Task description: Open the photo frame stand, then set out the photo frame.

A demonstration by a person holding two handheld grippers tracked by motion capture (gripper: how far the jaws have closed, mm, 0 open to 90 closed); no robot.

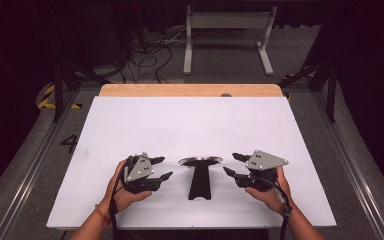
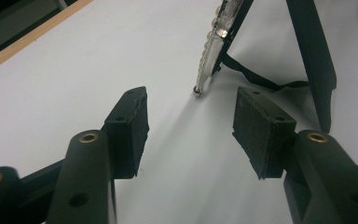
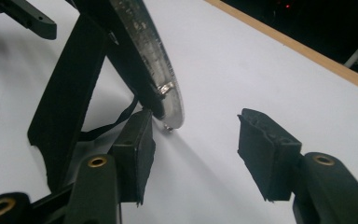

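Picture frame, oval with a silvery beaded rim and a black easel back, stands upright on the white bench. Left of the frame, the left hand-held gripper gapes empty. Right of the frame, the right hand-held gripper likewise stands parted, holding nothing.
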